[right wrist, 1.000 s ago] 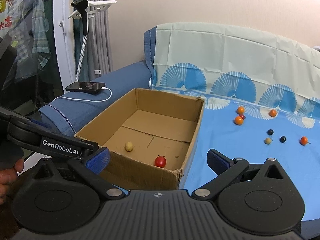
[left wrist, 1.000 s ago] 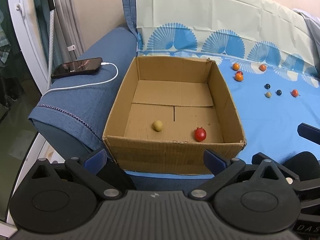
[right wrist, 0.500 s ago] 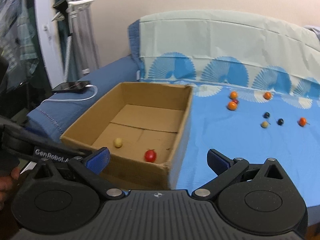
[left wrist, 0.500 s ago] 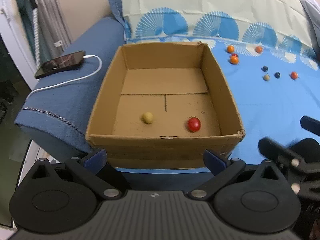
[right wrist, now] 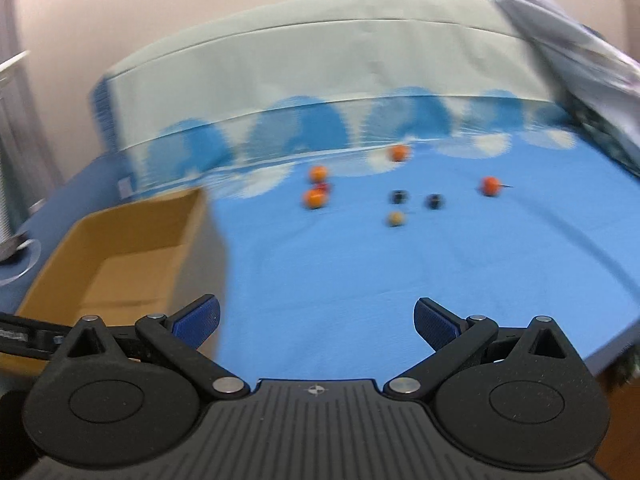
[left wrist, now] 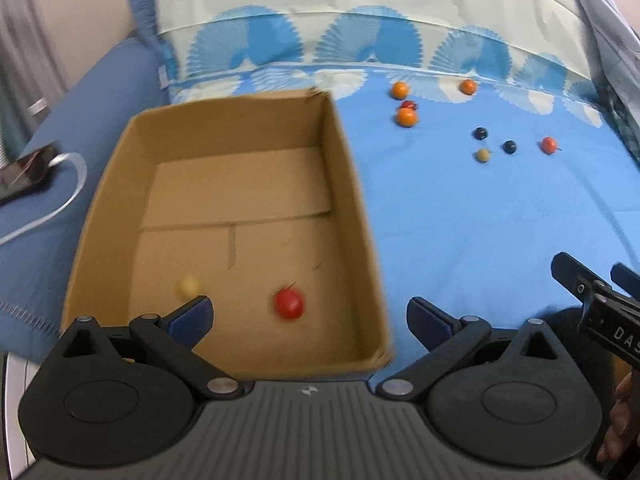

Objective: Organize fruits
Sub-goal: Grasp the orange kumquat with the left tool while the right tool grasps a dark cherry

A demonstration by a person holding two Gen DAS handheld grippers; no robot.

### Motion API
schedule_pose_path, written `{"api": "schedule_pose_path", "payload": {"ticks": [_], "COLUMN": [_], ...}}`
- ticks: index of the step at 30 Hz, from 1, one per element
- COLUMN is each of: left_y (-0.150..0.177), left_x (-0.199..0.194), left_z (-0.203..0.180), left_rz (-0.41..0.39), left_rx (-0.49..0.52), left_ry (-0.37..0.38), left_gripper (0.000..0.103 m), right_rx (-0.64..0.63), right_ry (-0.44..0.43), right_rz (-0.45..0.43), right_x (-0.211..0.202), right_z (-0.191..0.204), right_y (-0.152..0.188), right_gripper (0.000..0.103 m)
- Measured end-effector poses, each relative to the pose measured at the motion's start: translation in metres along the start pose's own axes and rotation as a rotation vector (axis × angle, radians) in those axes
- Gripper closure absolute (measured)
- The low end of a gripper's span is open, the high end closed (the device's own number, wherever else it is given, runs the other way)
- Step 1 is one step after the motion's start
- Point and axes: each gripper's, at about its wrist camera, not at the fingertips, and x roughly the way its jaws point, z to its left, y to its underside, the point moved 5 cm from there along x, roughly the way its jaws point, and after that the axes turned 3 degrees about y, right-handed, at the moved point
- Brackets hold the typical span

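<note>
The left gripper [left wrist: 310, 314] is spread wide and empty over the near edge of the cardboard box [left wrist: 352, 200] — a red tomato [left wrist: 289, 305] lies between its fingers, a yellow fruit [left wrist: 189, 286] just beyond the left finger. The right gripper [right wrist: 316, 318] is also spread and empty; well ahead, loose fruits [right wrist: 396, 218] lie scattered on the blue sheet [right wrist: 400, 280].

Brown box [left wrist: 352, 184], blue fan-patterned sheet [left wrist: 460, 216], red tomato [left wrist: 289, 305].
</note>
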Motion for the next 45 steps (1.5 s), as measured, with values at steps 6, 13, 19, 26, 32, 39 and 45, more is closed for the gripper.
{"api": "schedule_pose_path", "payload": {"ticks": [6, 13, 19, 26, 32, 39, 45], "left_y": [-0.059, -0.143, -0.208, -0.256, -0.265, -0.268, -0.274], "left_x": [0.043, 0.130, 0.237, 0.345, 0.402, 0.399, 0.377], "left_z": [-0.051, -0.100, -0.119, -0.126, -0.131, -0.127, -0.140], "left_rz": [-0.013, -0.032, 0.016, 0.131, 0.181, 0.210, 0.177], "left_rx": [0.066, 0.046, 0.046, -0.024, 0.050, 0.042, 0.082], "left_ry": [0.041, 0.088, 0.065, 0.166, 0.041, 0.057, 0.105], "left_gripper": [0.000, 0.000, 0.000, 0.000, 0.000, 0.003, 0.053], "right_rx": [0.112, 0.184, 0.212, 0.118, 0.017, 0.000, -0.067], "right_ry": [0.132, 0.274, 0.411, 0.376, 0.378, 0.373, 0.299], "right_rz": [0.002, -0.006, 0.007, 0.088, 0.035, 0.021, -0.013], "right_x": [0.051, 0.160, 0.272, 0.371, 0.394, 0.392, 0.383], "right_z": [-0.050, -0.104, -0.142, -0.145, -0.142, -0.143, -0.128], "right_y": [-0.017, -0.059, -0.081, -0.084, -0.077, -0.080, -0.085], "right_gripper": [0.001, 0.001, 0.001, 0.001, 0.001, 0.003, 0.076]}}
